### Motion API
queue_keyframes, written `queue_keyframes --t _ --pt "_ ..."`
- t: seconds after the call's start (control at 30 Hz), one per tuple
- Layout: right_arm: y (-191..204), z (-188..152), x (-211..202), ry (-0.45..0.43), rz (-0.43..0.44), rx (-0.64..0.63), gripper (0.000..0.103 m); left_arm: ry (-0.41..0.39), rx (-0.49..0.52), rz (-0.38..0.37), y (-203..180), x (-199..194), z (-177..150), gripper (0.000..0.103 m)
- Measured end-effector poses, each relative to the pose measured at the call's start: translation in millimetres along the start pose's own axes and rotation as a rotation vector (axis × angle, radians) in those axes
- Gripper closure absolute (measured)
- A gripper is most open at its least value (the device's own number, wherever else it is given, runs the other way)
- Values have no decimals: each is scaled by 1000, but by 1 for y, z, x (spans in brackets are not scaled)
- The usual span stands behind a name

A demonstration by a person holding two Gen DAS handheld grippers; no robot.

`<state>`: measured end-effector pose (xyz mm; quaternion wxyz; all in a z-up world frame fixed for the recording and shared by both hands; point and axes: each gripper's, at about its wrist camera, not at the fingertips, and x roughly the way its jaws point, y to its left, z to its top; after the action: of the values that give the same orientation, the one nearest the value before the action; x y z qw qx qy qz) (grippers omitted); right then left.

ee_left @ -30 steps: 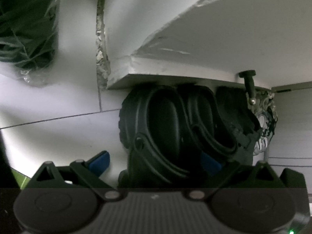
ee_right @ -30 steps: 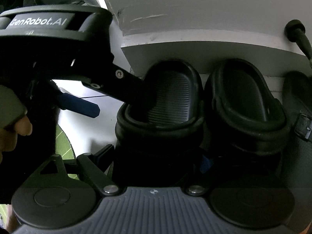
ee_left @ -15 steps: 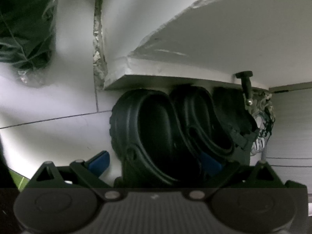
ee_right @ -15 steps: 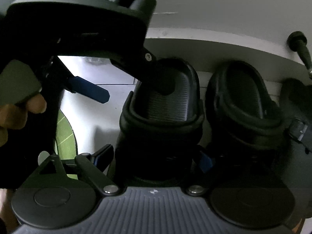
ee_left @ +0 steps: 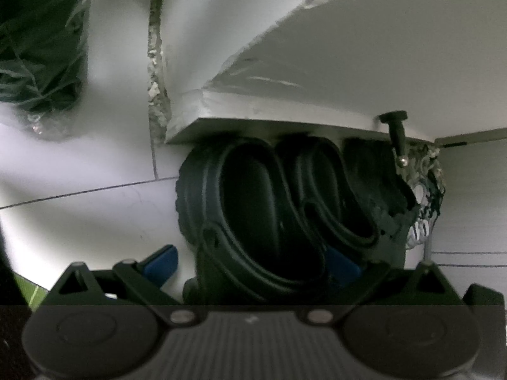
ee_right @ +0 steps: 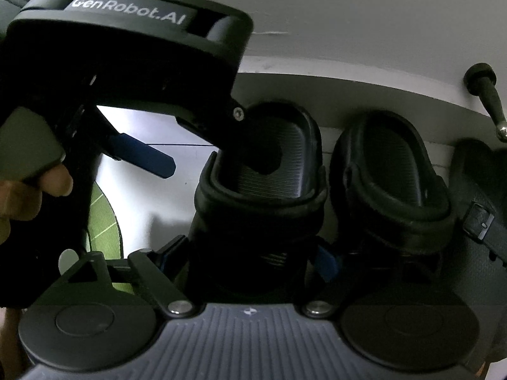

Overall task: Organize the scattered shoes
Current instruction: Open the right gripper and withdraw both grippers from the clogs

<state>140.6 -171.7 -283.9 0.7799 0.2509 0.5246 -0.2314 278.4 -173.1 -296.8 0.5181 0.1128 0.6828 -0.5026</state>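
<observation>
A black clog, light, rubbery and likely to flex, sits on the tiled floor under a white ledge, beside its mate. The right gripper, steeply downturned, straddles its heel, jaws wide, grip unclear; the left gripper likewise brackets it, one finger inside.

I'm looking down at a floor of large pale glossy tiles crossed by thin dark grout lines, brightly lit at the left and falling into shadow under a low white ledge with a chipped, scuffed edge that overhangs it. A rough crumbling seam of broken plaster runs up beside the ledge's corner, a crinkled clear plastic bag stuffed with something dark green sits on the tiles at far left, and a small black rubber-tipped peg with a metal ball end hangs from the ledge's underside. At the lower left I can see a sliver of bright green mat with pale lines lying on the floor.
</observation>
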Motion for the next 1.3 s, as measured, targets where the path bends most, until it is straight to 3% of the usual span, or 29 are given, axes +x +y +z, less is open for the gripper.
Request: queue_keyframes --t 0.33,0.6,0.9,1.2,1.3 --pt "11 -3 -16 -16 -26 44 16 -7 59 -35 -5 -8 -2 1" --pt "-8 -1 -49 5 -110 68 16 -13 156 -92 -22 -17 -11 1" --pt "-32 -10 -113 149 -277 61 16 -7 268 -182 -45 -30 -30 0" --pt "-27 -10 -175 218 -415 28 14 12 323 -193 -61 -34 -52 0" --pt "-28 -10 -202 214 -468 77 11 21 332 -196 -66 -37 -58 0"
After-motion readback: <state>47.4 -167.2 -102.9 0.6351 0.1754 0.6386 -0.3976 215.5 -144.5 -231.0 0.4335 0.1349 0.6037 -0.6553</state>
